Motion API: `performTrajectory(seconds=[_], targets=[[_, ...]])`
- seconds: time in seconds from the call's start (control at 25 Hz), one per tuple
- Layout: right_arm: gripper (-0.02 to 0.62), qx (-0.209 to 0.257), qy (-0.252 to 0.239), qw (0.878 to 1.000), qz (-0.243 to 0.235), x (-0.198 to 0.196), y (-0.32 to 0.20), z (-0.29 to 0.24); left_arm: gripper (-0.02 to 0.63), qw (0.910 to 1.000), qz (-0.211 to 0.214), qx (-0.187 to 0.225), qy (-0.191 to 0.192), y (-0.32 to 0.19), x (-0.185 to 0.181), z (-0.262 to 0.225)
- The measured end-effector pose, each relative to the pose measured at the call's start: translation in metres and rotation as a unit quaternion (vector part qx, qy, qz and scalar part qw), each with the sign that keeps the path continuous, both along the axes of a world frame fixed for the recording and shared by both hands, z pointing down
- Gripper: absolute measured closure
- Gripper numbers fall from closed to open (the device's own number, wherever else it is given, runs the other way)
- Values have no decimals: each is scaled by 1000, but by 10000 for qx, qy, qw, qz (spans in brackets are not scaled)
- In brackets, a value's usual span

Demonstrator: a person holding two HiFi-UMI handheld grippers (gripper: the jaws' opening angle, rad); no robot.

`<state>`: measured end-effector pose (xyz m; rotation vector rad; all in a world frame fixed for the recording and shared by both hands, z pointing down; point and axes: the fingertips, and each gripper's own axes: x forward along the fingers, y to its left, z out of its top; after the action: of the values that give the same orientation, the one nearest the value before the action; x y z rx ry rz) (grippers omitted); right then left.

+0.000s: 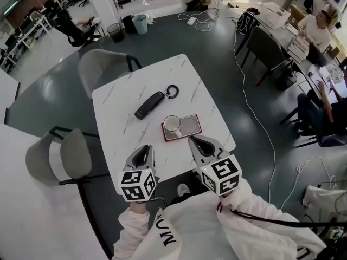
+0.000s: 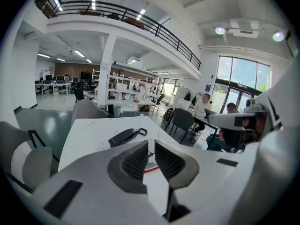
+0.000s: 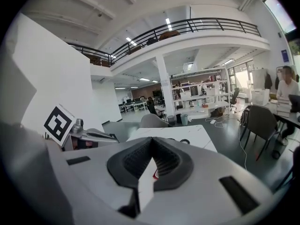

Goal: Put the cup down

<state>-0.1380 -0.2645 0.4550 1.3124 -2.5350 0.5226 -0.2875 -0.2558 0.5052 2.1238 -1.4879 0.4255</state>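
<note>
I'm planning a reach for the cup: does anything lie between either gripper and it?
Nothing visible does. The cup sits on the red tray; only bare table and the tray's edge lie between it and the left gripper and right gripper. The black device lies beyond the cup.

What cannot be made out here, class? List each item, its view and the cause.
Left gripper view: white ceramic cup, mostly hidden behind the left gripper's fingers.
Right gripper view: cup and red-rimmed square tray, blocked by the right gripper's fingers.
Head view: whether the cup holds anything, too small to tell.
</note>
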Motion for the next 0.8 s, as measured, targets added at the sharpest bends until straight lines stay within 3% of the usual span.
performTrajectory(seconds=[0.24,0.64,0.8], targets=[[591,281,-125,9995,59,-8,33,-21,595,9990,38,440,-5,34,2,-30],[591,640,-408,9969,188,0,69,-47,596,9958,179,889,108,75,23,-57],[591,761,-461,9959,183,7,79,-53,597,9927,167,1188,-89,81,36,-71]])
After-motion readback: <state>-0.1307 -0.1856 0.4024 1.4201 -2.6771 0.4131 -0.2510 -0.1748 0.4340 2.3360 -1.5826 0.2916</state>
